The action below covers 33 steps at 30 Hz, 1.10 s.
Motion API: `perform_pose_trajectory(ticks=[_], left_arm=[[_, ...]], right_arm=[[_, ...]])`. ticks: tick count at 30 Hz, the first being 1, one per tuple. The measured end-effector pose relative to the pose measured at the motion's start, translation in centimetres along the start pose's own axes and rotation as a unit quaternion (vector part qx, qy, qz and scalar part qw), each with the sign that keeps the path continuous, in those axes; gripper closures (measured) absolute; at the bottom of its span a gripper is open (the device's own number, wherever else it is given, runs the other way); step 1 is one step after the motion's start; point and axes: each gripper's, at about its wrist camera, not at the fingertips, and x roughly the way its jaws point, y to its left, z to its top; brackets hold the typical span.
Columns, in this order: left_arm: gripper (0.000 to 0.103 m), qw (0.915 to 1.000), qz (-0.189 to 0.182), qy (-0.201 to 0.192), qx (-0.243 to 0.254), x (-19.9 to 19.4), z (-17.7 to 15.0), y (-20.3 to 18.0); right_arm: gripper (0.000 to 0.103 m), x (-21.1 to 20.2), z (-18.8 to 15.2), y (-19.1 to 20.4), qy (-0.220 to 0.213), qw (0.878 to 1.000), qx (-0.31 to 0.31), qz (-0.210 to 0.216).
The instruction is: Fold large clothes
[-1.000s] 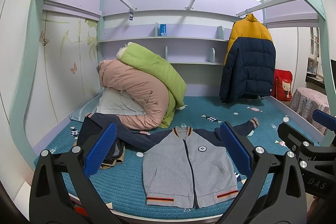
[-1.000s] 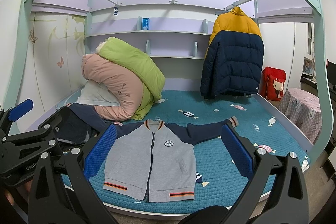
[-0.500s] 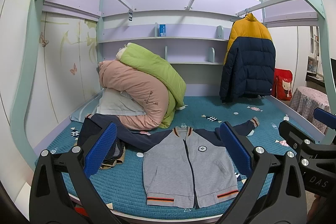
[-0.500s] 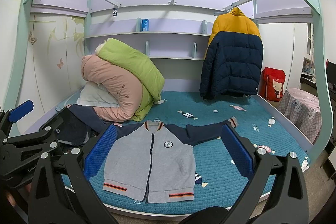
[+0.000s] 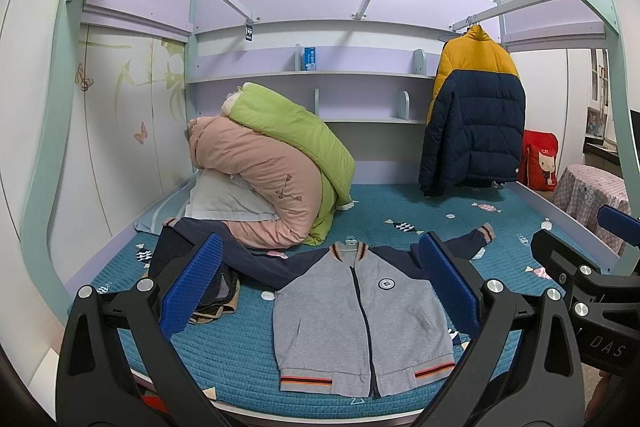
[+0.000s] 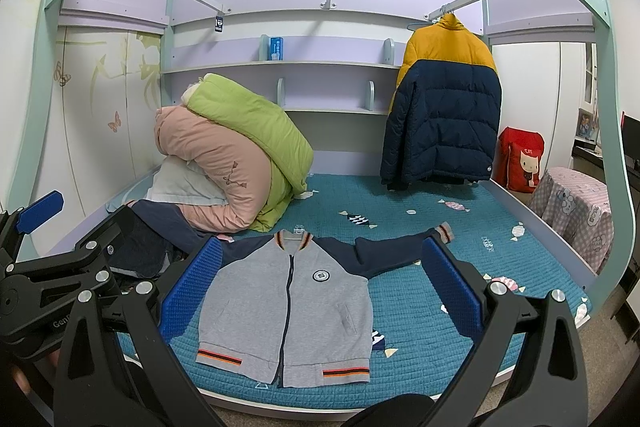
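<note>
A grey zip jacket (image 5: 362, 319) with navy sleeves lies flat, front up, on the teal bed mat (image 5: 240, 351), hem toward me, sleeves spread. It also shows in the right wrist view (image 6: 288, 307). My left gripper (image 5: 320, 287) is open and empty, held off the bed's front edge, short of the jacket. My right gripper (image 6: 320, 287) is open and empty too, at a similar distance. Each gripper shows at the edge of the other's view.
Rolled pink and green quilts (image 5: 272, 163) and a pillow sit at the bed's back left. Dark clothes (image 5: 180, 263) lie left of the jacket. A yellow and navy puffer coat (image 5: 474, 115) hangs at the back right. A covered stool (image 6: 576, 215) stands right of the bed.
Both views have shifted only slightly; the grippers stay open and off the bed. The jacket has not moved.
</note>
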Motion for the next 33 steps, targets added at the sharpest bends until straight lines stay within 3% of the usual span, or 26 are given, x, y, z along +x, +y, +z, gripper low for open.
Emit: perform_pose_trajectory(ticks=[33], left_arm=[[0.005,1.0,0.004,0.005,0.007,0.6,-1.3,0.4]], right_arm=[[0.007,0.2,-0.3,-0.1,0.003,1.0,0.005,0.004]])
